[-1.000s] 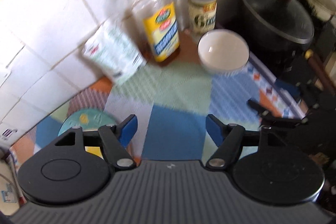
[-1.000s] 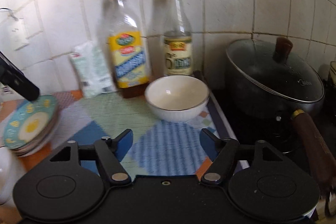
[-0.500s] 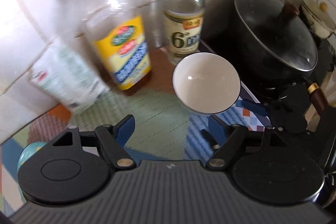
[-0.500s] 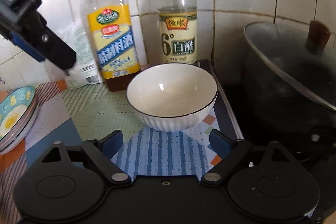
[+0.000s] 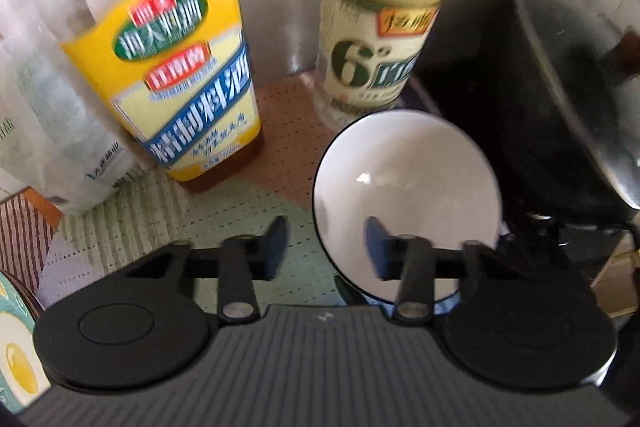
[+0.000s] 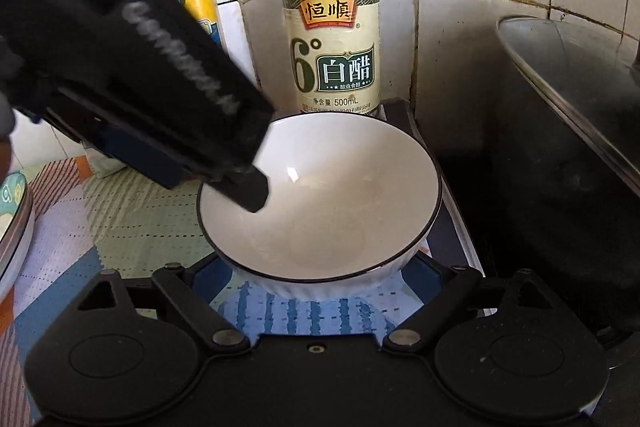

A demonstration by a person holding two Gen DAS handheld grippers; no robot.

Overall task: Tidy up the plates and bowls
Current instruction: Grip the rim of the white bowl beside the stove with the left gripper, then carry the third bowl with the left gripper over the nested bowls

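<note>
Both grippers stand wide open: left gripper (image 5: 326,247) straddles the white bowl's (image 6: 320,199) rim, right gripper (image 6: 320,275) flanks its base.

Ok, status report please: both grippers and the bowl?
Left gripper open, astride the white bowl rim. Right gripper open, flanking bowl. Vinegar bottle close behind.

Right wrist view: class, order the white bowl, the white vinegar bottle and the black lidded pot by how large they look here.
1. black lidded pot, partly cut off
2. white bowl, nearest the camera
3. white vinegar bottle, farther back, so unsure
</note>
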